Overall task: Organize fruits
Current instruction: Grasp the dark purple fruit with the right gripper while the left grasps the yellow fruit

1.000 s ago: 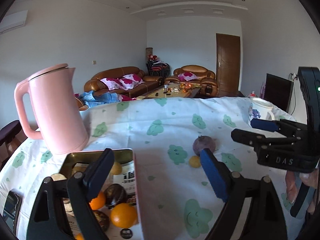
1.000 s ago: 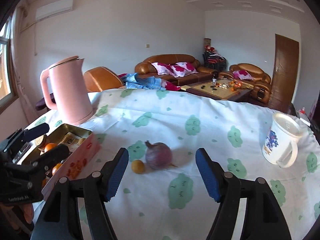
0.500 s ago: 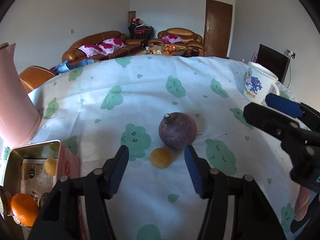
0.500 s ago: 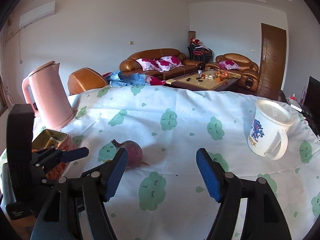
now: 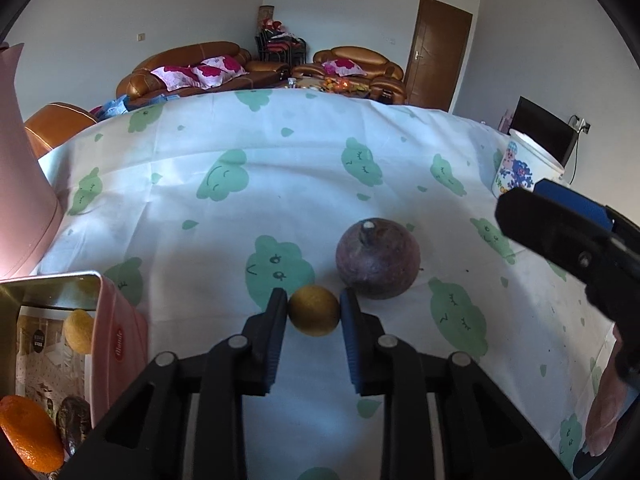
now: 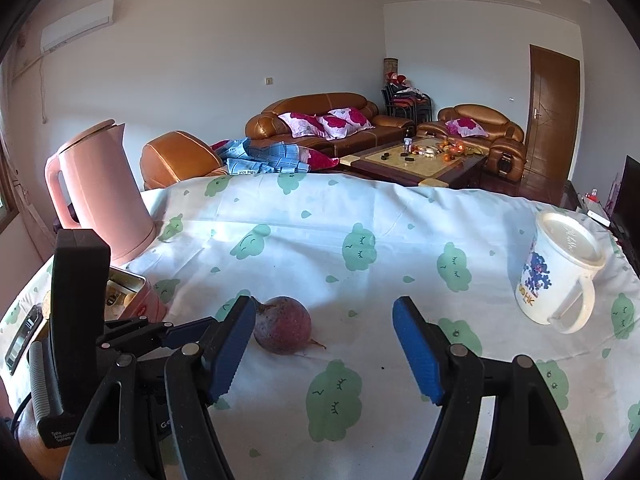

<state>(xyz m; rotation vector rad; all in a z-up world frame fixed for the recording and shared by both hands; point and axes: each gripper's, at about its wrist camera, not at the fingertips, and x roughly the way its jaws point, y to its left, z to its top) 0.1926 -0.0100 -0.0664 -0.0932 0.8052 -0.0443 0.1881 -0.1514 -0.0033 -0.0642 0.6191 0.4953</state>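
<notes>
Left gripper (image 5: 314,308) pinching small yellow fruit (image 5: 314,315) on tablecloth (image 5: 280,184) | right gripper (image 6: 324,334) spread, empty | purple fruit (image 5: 378,264) just beside | tin (image 5: 116,344) at left edge

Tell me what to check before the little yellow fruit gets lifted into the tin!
1. Left gripper shut on the little yellow fruit, pads on both sides: ok.
2. Fruit already off the tablecloth: cannot tell.
3. Purple fruit beside it, maybe touching, could roll when the yellow one lifts: cannot tell.
4. Tin open, with room beside the fruits inside: ok.
5. Right gripper open, holding nothing: ok.
6. Pink kettle stands behind the tin, off the path: ok.
</notes>
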